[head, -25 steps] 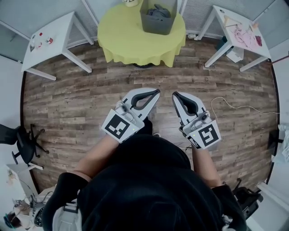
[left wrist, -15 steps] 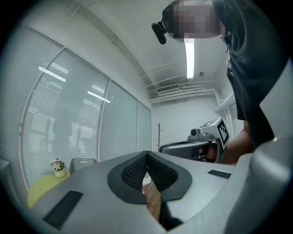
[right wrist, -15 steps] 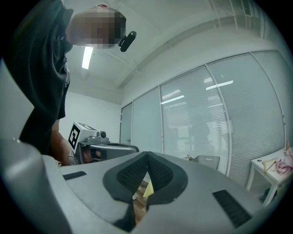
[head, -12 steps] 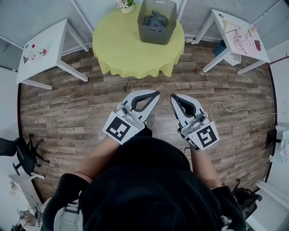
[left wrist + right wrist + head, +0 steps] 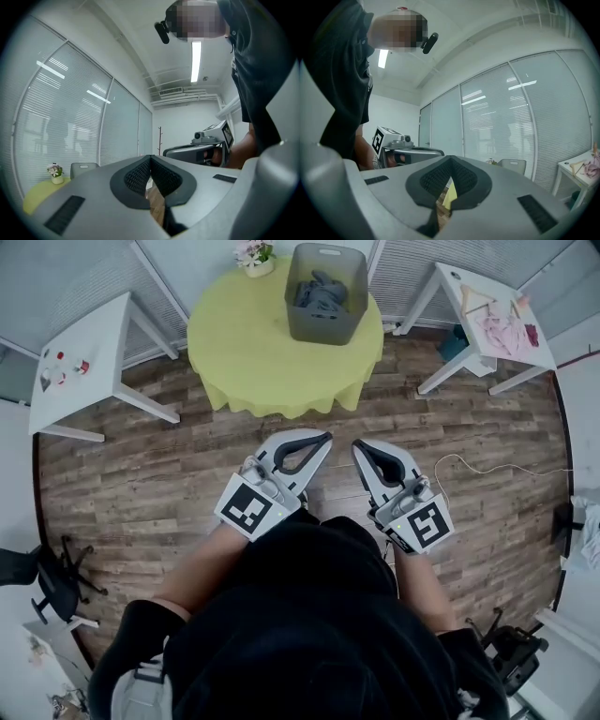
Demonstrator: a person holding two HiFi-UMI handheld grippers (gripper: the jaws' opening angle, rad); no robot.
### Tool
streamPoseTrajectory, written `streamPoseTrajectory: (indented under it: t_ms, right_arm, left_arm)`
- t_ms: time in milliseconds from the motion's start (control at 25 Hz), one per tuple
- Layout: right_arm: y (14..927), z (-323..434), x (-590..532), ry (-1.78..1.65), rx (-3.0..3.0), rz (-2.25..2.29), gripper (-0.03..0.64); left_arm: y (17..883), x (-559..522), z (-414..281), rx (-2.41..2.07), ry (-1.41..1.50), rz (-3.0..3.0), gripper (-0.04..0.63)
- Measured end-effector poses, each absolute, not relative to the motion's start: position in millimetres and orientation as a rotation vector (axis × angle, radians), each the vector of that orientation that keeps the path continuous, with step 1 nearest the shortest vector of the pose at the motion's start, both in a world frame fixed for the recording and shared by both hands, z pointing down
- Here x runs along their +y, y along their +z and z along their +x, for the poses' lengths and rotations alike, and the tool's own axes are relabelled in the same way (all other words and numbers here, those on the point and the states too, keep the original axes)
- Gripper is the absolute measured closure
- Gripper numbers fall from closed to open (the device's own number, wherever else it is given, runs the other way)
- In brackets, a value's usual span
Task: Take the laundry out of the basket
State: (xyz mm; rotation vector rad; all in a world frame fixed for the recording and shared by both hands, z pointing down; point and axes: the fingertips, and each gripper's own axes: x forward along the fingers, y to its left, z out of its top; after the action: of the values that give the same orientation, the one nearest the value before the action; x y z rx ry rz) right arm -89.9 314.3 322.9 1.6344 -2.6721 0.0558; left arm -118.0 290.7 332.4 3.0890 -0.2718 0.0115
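We stand on the wooden floor [image 5: 169, 460], on the near side of the round table [image 5: 253, 362] with its yellow cloth and well apart from it. The grey basket [image 5: 324, 327] sits on the far right part of that table, close to the edge. The laundry [image 5: 323, 287], a heap of dark grey cloth, lies inside the basket. At the table's far edge, just left of the basket, stands a small flower pot [image 5: 253, 255].

We hold the left gripper [image 5: 325, 436] and the right gripper [image 5: 358, 445] side by side over the floor. They are near each other but apart, and both point toward the round table. In the left gripper view its fingers [image 5: 136, 177] are closed tip to tip, with nothing between them. In the right gripper view the fingers [image 5: 433, 178] meet the same way and are also empty.

To the left of the round table stands a white side table [image 5: 89, 343] carrying a few small red things. To the right of it stands a second white table [image 5: 473, 301] bearing pink cloth [image 5: 506, 332]. Neither touches the round table.
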Motion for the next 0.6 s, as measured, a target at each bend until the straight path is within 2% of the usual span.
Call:
streamPoseTrajectory:
  t_ms: [600]
  right_arm:
    - [324.4,-81.5,273.4,0.056,-2.667,1.646,0.595]
  left_arm:
    - [333.9,250.9,-115.1,-0.262,0.002,3.078,0.589]
